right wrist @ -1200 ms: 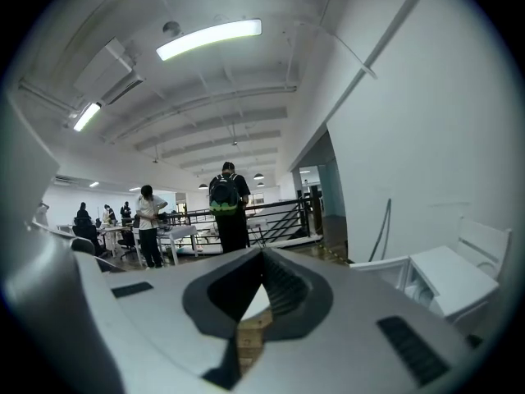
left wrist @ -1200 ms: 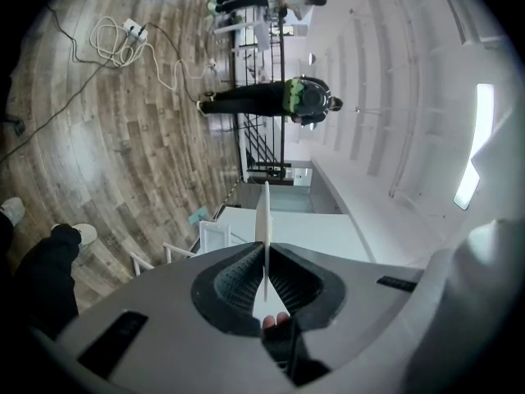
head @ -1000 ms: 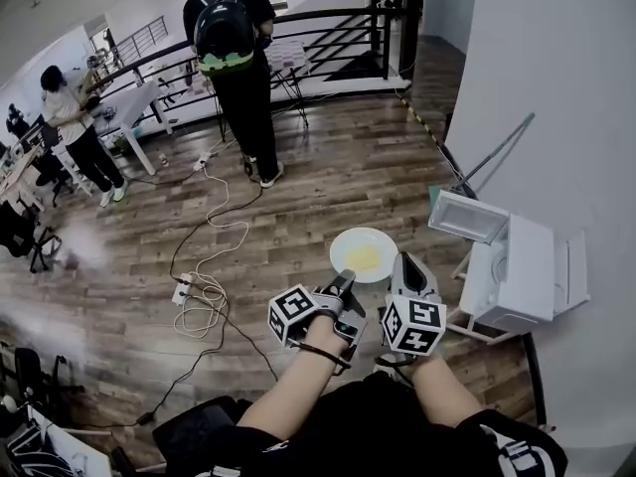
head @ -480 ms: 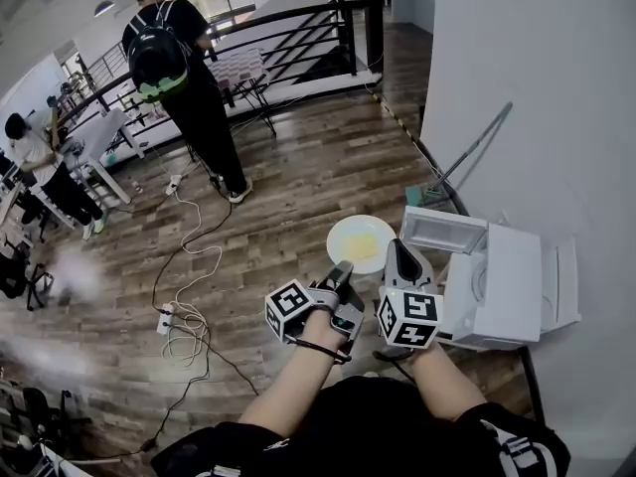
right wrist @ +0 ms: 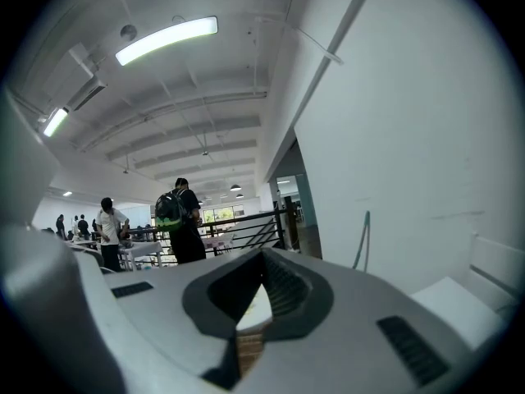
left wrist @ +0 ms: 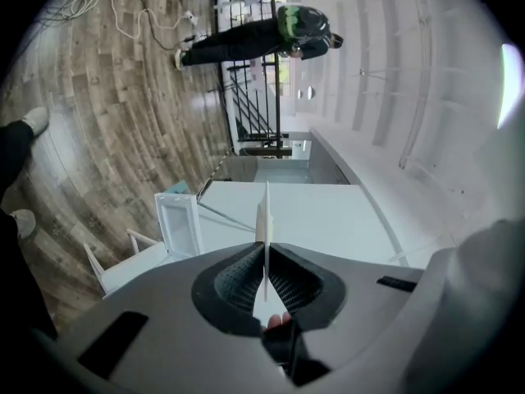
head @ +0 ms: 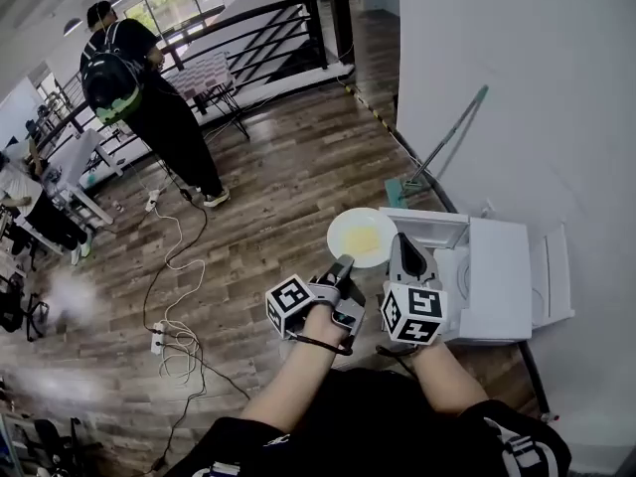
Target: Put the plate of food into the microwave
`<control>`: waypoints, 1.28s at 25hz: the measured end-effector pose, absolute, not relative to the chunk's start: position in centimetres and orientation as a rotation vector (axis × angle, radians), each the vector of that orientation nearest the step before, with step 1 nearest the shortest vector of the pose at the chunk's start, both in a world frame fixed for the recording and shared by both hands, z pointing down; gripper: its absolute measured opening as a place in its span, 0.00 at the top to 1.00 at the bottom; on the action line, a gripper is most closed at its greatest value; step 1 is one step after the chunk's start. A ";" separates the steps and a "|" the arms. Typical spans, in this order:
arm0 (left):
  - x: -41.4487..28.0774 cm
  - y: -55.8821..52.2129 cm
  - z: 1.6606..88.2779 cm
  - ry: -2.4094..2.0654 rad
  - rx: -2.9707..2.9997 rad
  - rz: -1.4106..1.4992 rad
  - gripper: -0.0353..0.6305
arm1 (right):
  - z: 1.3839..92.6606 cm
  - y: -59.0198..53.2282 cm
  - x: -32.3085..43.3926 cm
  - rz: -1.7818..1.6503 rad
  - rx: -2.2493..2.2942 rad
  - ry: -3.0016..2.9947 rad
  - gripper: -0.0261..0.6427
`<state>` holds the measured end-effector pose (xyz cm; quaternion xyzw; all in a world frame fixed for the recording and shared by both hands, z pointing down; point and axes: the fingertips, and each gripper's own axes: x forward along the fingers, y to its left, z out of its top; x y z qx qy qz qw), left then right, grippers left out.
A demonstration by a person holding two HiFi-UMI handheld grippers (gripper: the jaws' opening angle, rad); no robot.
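A white plate (head: pixel 363 237) with yellow food is carried level over the wooden floor, just left of a white microwave (head: pixel 500 278). The microwave's door (head: pixel 425 226) stands open beside the plate's right rim. My left gripper (head: pixel 343 267) is shut on the plate's near rim. In the left gripper view the plate (left wrist: pixel 264 216) shows edge-on between the pads of that gripper (left wrist: pixel 265 257). My right gripper (head: pixel 402 249) grips the plate's right near rim. The right gripper view shows a wedge of the plate (right wrist: pixel 256 309) in the closed jaws of that gripper (right wrist: pixel 258 290).
A mop (head: pixel 438 151) leans on the white wall behind the microwave, which sits on a low white stand (head: pixel 553 278). A person with a backpack (head: pixel 134 92) stands far left by a black railing (head: pixel 253 30). Cables and a power strip (head: pixel 159 338) lie on the floor.
Both grippers have carried the plate toward the microwave; its open door, once well to the right, now sits right beside the plate's rim. The backpack person has slid to the left of the view.
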<state>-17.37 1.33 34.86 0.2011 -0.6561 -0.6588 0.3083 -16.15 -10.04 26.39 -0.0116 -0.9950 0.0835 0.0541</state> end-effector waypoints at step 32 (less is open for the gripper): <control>-32.2 -23.2 37.6 -1.153 1.101 -1.090 0.92 | 28.0 -27.8 -21.1 0.213 1.348 -2.751 0.95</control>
